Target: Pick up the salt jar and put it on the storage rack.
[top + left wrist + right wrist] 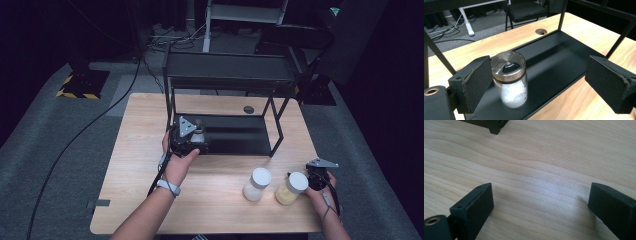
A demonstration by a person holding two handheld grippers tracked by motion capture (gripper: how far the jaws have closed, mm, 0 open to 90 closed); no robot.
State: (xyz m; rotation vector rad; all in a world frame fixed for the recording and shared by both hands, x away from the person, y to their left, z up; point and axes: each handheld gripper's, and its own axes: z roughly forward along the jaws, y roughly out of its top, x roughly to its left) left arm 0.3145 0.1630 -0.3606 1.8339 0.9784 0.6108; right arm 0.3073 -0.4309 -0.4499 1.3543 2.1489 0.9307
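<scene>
Your left gripper [534, 82] stands spread wide around the metal-lidded glass jar of white powder [510, 80], upright on the black shelf rack's [564, 57] lower tray beside one pad. Centre it before squeezing. Your right gripper [539, 210] hangs spread over the bare wooden table [544, 157].

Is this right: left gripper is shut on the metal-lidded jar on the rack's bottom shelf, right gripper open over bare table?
Not quite. The left gripper is open: the left gripper view shows its jaws wide apart, the metal-lidded jar standing free by one. The rest holds: bottom shelf, right gripper open.
</scene>
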